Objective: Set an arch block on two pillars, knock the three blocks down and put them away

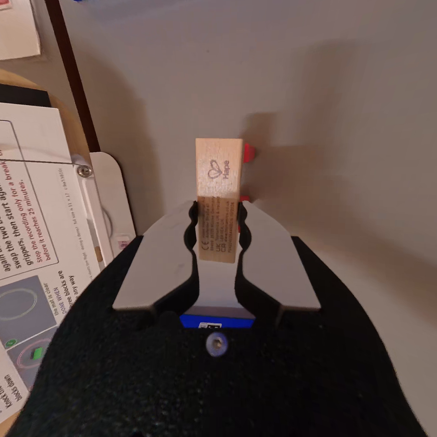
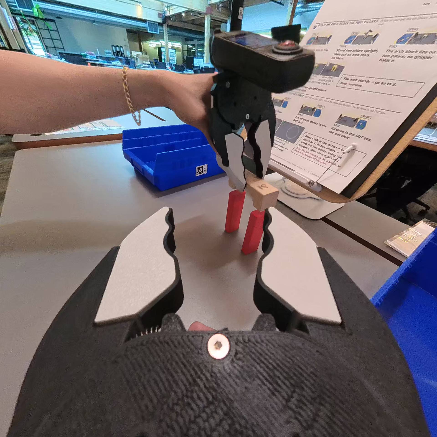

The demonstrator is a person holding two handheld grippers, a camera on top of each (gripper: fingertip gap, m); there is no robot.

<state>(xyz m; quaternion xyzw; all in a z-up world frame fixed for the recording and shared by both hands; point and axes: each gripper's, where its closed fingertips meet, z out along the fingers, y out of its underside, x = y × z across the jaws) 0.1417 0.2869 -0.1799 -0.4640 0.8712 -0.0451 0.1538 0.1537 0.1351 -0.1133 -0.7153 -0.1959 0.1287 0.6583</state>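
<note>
My left gripper (image 1: 218,203) is shut on a pale wooden block (image 1: 218,165) and points down at the grey table. Red pillar tops (image 1: 248,152) peek out just to the block's right. In the right wrist view the left gripper (image 2: 250,181) holds this wooden block (image 2: 263,192) across the tops of two upright red pillars, the far one (image 2: 234,211) and the near one (image 2: 253,231). My right gripper (image 2: 218,212) is open and empty, low over the table, its right finger (image 2: 293,257) close beside the near pillar.
A blue bin (image 2: 165,151) stands at the back of the grey table (image 2: 71,201). Another blue bin (image 2: 411,319) is at the right edge. A slanted instruction board (image 2: 369,94) on a white stand (image 2: 305,201) rises at the back right. A person's arm (image 2: 94,94) reaches in from the left. Across from one pair of fingers to the other is roughly 15 centimetres.
</note>
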